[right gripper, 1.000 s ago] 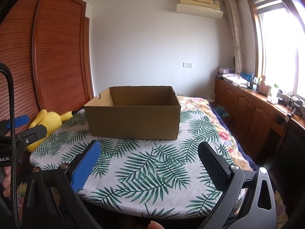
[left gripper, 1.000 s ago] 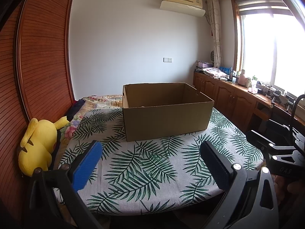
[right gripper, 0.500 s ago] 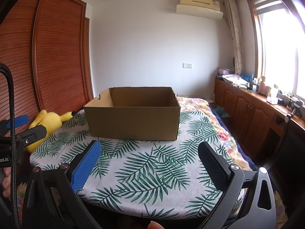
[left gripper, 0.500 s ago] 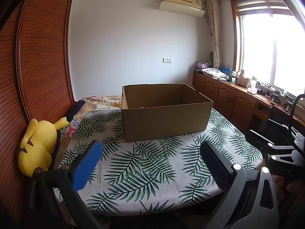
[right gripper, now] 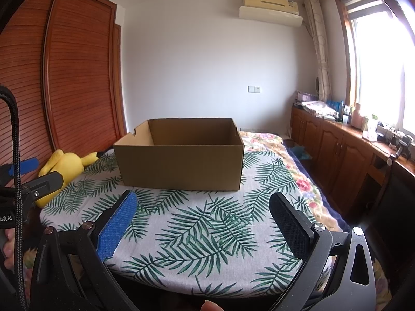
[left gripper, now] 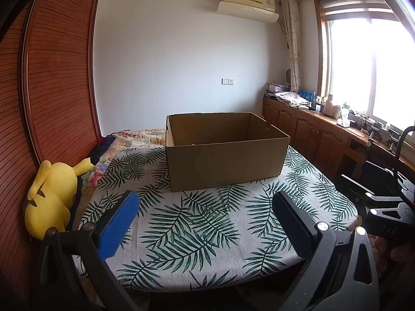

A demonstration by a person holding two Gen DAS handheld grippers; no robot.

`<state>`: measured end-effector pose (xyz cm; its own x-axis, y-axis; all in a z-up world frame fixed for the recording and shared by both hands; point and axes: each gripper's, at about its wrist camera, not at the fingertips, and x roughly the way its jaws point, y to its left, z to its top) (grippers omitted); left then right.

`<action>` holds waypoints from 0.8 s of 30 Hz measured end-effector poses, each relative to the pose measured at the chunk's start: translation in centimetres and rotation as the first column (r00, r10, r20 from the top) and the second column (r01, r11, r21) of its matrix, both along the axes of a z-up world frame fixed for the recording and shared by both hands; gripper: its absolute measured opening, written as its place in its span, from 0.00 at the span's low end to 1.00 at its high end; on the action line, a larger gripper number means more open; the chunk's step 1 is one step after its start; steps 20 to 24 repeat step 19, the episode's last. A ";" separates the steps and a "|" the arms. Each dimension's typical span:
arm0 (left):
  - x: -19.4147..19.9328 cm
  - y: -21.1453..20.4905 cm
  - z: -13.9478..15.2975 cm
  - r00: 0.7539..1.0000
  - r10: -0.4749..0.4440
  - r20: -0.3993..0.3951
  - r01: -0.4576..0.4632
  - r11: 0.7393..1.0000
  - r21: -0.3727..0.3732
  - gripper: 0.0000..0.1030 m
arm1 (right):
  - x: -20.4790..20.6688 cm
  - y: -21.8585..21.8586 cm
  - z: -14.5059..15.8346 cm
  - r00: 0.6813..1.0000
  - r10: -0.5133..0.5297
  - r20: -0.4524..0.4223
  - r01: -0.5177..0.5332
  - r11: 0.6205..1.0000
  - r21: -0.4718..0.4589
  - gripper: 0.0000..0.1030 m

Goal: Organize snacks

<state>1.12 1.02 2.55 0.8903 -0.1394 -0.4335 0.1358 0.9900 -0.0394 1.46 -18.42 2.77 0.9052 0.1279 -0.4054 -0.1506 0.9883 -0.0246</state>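
Observation:
An open brown cardboard box [left gripper: 225, 153] [right gripper: 181, 154] stands on a round table covered with a palm-leaf cloth [left gripper: 207, 223] [right gripper: 207, 228]. No snack shows in either view; the box floor is hidden by its front wall. My left gripper [left gripper: 205, 217] hovers open over the table's near edge, well short of the box, nothing between its fingers. My right gripper [right gripper: 202, 220] is likewise open and empty at the near edge. The right gripper's body shows at the right of the left wrist view, the left one's at the left of the right wrist view.
A yellow plush toy [left gripper: 52, 202] [right gripper: 64, 168] lies left of the table against the wooden slatted wardrobe [left gripper: 52, 90]. A bed with a floral cover [right gripper: 264, 140] lies behind the table. Wooden cabinets with clutter [left gripper: 324, 129] run under the window on the right.
The views have shifted very slightly; the box sits a little lower in frame. Both grippers stay open and empty.

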 end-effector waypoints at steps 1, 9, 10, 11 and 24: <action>0.0 0.0 0.0 1.000 0.000 0.000 0.000 1.000 0.000 1.00 | 0.0 0.0 0.0 1.000 0.001 0.000 -0.001 1.000 0.001 1.00; -0.2 -0.2 -0.1 1.000 -0.003 -0.001 0.003 1.000 0.000 1.00 | 0.0 0.0 0.0 1.000 -0.001 -0.001 0.001 1.000 0.001 1.00; -0.2 -0.2 -0.1 1.000 -0.002 0.000 0.002 1.000 0.001 1.00 | 0.0 0.0 0.0 1.000 -0.001 -0.001 0.001 1.000 0.001 1.00; -0.2 -0.2 -0.1 1.000 -0.002 -0.001 0.002 1.000 0.002 1.00 | 0.0 0.0 0.0 1.000 -0.002 0.000 0.002 1.000 0.001 1.00; -0.1 -0.2 -0.1 1.000 -0.001 -0.004 0.001 1.000 0.003 1.00 | -0.1 -0.2 0.0 1.000 -0.011 0.006 0.011 1.000 0.005 1.00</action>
